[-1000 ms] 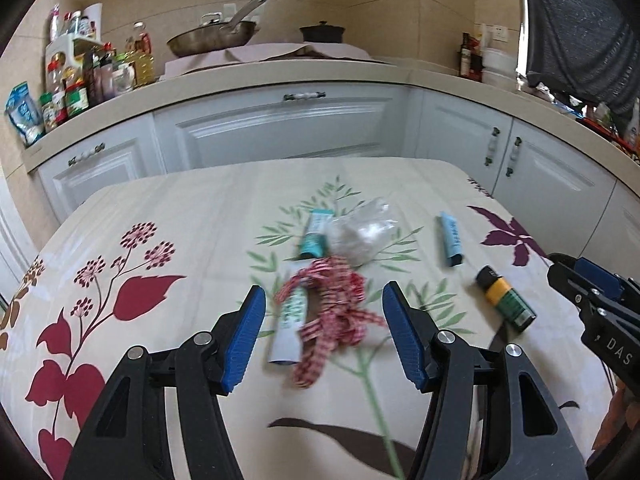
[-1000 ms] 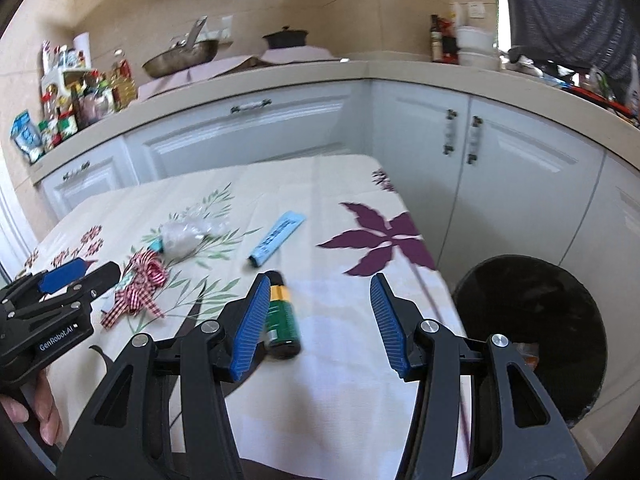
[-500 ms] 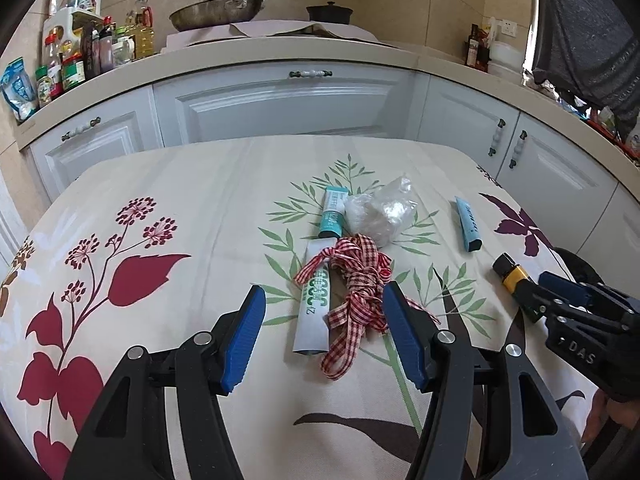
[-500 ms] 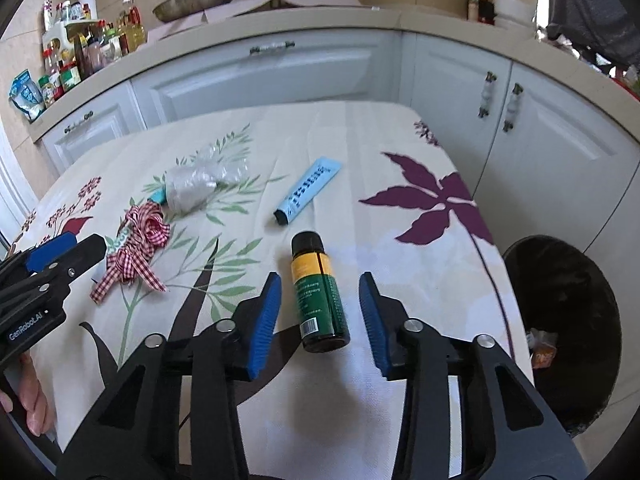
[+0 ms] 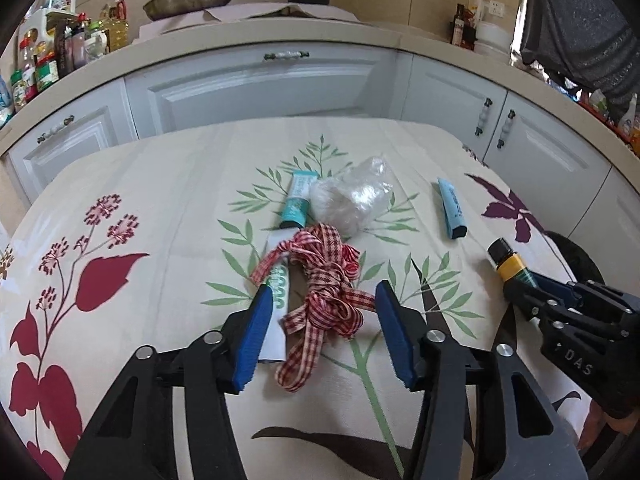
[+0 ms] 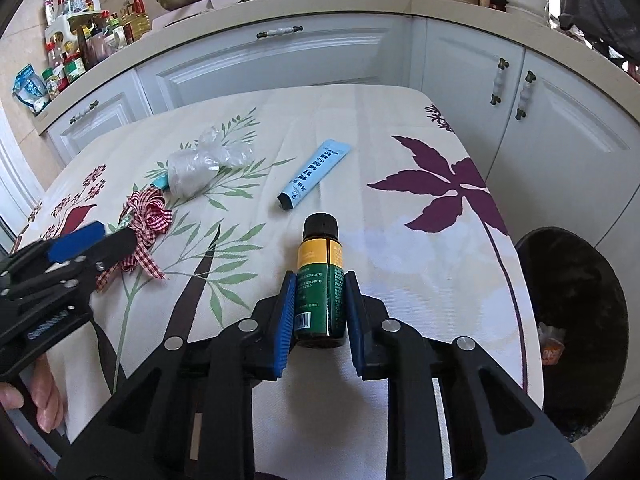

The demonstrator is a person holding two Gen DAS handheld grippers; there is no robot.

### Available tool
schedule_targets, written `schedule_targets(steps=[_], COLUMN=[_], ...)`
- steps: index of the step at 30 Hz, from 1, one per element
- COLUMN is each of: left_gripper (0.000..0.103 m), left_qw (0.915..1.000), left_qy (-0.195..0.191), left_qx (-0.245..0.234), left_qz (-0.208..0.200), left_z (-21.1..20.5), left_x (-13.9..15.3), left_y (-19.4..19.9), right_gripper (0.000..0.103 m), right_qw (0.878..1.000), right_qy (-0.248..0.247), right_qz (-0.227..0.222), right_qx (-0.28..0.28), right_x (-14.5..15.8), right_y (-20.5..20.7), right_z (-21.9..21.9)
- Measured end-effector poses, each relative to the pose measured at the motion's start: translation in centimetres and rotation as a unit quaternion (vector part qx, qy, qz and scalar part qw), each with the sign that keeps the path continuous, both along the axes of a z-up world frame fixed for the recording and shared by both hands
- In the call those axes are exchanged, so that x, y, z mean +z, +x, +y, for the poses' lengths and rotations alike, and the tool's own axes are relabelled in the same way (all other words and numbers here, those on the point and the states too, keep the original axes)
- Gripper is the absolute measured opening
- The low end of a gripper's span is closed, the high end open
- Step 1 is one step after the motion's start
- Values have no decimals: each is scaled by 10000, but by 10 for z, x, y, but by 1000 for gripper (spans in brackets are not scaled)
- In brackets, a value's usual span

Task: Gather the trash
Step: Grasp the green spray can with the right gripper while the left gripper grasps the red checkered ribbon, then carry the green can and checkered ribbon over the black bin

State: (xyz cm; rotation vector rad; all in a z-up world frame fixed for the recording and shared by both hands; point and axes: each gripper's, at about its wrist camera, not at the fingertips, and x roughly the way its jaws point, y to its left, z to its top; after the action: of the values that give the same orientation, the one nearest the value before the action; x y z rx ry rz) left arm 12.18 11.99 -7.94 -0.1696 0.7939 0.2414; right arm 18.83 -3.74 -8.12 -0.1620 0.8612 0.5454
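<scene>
A red checked ribbon lies bunched on the floral tablecloth, partly over a white wrapper. My left gripper straddles the ribbon's near end; its jaws are closing, with the blue pads still a little clear of the ribbon. A green bottle with a yellow band and a black cap lies on the cloth. My right gripper is closing on its lower half, both pads against its sides. The left wrist view shows that bottle at the right, and the right wrist view shows the ribbon at the left.
A teal tube, a crumpled clear plastic wad and a light blue tube lie further back on the table. A black bin stands on the floor past the table's right edge. White cabinets run behind.
Both grippers came forward and down. The right jaws narrowed from wide apart to pressing the bottle's sides. The left jaws drew in a little around the ribbon.
</scene>
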Motion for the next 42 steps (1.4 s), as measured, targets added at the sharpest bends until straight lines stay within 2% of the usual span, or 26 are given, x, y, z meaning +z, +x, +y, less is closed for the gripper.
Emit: schedule_targets(steps=[2, 7, 12, 17, 23, 30, 42], left_gripper=[45, 27, 18, 17, 17, 17, 17], left_qw=[9999, 9997, 9998, 9999, 9994, 9958, 9863], left_qy=[-85, -128, -71, 42, -18, 253, 320], left_qx=[-29, -52, -83, -102, -90, -115, -607], left_qz=[108, 213, 156, -92, -349, -869, -1501], left_z=[1, 0, -1, -5, -7, -20, -66], left_x=[-4, -8, -6, 3, 16, 47, 82], left_y=[3, 6, 4, -4, -17, -36, -51], right_gripper=[23, 23, 23, 23, 23, 23, 23], right_qw=[10000, 10000, 9999, 9995, 9979, 9940, 9840], right_qy=[14, 53, 101, 202, 272, 400, 488], right_qz=[11, 17, -36, -247, -578, -996, -1560], right_qx=[9, 34, 44, 15, -48, -194, -710], right_x=[0, 0, 2, 10, 25, 48, 81], right_y=[0, 0, -2, -8, -17, -31, -56], right_z=[-2, -3, -4, -7, -12, -25, -78])
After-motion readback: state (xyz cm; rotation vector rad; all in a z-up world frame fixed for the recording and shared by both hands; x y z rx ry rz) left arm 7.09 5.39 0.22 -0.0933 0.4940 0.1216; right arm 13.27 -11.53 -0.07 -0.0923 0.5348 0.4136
